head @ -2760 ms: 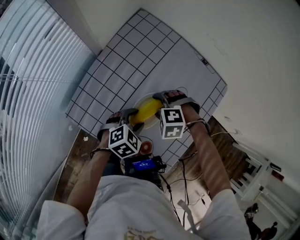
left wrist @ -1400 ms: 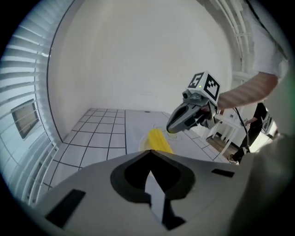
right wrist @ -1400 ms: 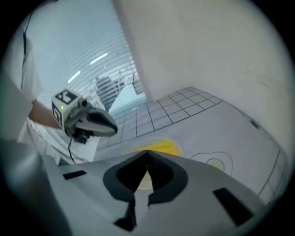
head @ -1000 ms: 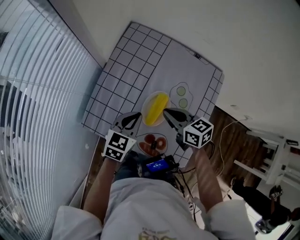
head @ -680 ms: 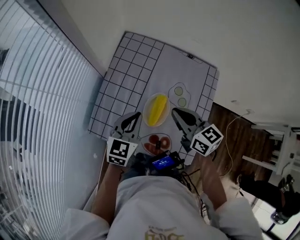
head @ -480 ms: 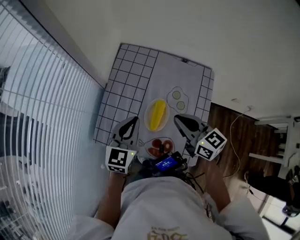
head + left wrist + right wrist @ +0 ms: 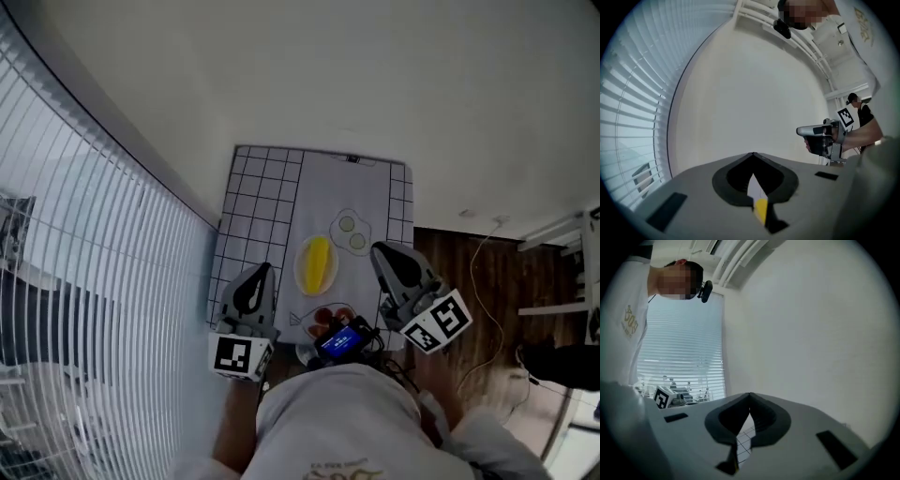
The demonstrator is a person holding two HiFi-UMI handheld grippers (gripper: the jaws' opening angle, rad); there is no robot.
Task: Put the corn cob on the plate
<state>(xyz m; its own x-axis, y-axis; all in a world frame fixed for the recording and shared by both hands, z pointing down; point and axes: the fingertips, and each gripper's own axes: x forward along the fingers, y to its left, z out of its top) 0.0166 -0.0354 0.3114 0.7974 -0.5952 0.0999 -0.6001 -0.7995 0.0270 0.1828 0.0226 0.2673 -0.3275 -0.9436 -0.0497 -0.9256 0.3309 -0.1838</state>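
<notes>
One big window blind (image 7: 84, 262) fills the left side. Next to it lies a white mat (image 7: 272, 202) with black squares on it. Two claws hang over the near end of the mat, the left gripper (image 7: 263, 270) and the right gripper (image 7: 378, 249). Both are clenched tight with nothing in them. Between them sits a pale plate (image 7: 300, 274), and the yellow corn cob (image 7: 318, 262) lies on it. Just past the plate is a small fried egg (image 7: 351, 232).
</notes>
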